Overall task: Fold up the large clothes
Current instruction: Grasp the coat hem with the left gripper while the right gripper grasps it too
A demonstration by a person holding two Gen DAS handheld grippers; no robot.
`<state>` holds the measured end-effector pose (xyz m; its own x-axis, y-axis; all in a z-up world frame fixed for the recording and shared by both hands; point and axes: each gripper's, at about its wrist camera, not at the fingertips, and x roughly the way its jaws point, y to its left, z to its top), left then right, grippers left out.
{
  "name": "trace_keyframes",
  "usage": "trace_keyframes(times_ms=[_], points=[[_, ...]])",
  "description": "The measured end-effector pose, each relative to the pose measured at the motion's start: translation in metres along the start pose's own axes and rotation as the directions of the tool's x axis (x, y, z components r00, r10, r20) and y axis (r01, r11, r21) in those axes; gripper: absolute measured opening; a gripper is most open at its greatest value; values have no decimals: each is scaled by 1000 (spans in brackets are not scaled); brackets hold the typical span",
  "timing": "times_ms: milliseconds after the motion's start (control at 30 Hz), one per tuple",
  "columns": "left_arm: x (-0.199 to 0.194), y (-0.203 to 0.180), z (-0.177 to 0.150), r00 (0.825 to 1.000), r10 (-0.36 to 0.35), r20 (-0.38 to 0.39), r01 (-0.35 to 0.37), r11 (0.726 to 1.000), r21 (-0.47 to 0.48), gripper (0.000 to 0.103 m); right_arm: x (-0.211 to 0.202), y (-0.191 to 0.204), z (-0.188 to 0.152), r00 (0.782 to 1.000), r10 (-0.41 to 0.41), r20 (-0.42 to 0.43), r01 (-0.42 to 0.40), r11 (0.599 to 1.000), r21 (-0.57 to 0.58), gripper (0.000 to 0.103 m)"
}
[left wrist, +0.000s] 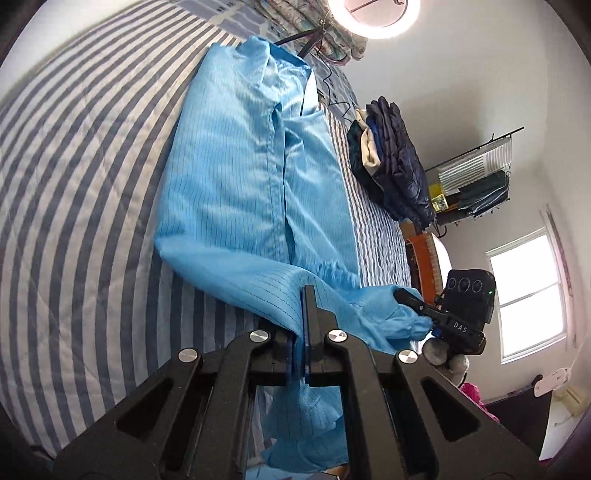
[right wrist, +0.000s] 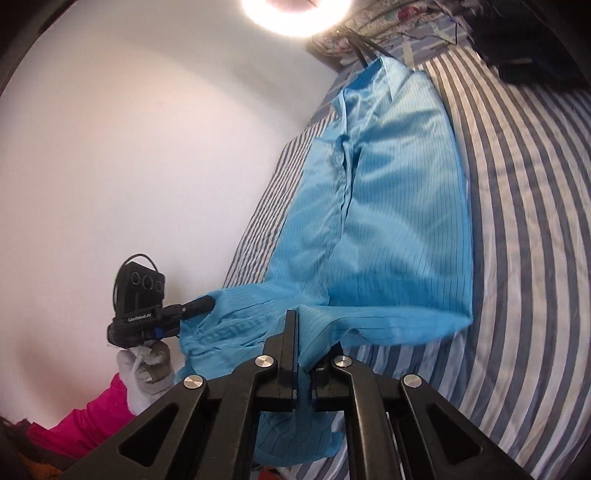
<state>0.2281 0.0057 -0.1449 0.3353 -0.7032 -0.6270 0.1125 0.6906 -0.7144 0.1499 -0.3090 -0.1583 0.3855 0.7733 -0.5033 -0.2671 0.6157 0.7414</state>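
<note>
A light blue garment (left wrist: 240,177) with thin dark lines lies lengthwise on the striped bed cover (left wrist: 74,184), its collar at the far end. At the near end its hem hangs lifted off the bed. My left gripper (left wrist: 306,293) is shut on that hem, and fabric trails down between its arms. To its right, my right gripper (left wrist: 402,294) pinches another part of the same edge. In the right wrist view the right gripper (right wrist: 293,317) is shut on the blue garment (right wrist: 388,206), with the left gripper (right wrist: 207,304) clamped on the cloth at the left.
A stack of dark folded clothes (left wrist: 395,166) sits on the bed beside the garment. A ring light (left wrist: 373,14) glows beyond the far end, with a clothes rack (left wrist: 476,184) and a window (left wrist: 528,295) further right. A gloved hand (right wrist: 147,369) and pink sleeve (right wrist: 85,417) hold the left gripper.
</note>
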Motion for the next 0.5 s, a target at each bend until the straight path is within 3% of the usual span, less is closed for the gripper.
trace_keyframes(times_ms=[267,500], points=[[16,13,44,998,64,20,-64,998,11,1,10,-13,58,992,-121,29,122,992,-31,1],[47,40,76,994,110,4,-110,994,-25,1,41,-37,88,972,-237,-3,237,971,-42,1]])
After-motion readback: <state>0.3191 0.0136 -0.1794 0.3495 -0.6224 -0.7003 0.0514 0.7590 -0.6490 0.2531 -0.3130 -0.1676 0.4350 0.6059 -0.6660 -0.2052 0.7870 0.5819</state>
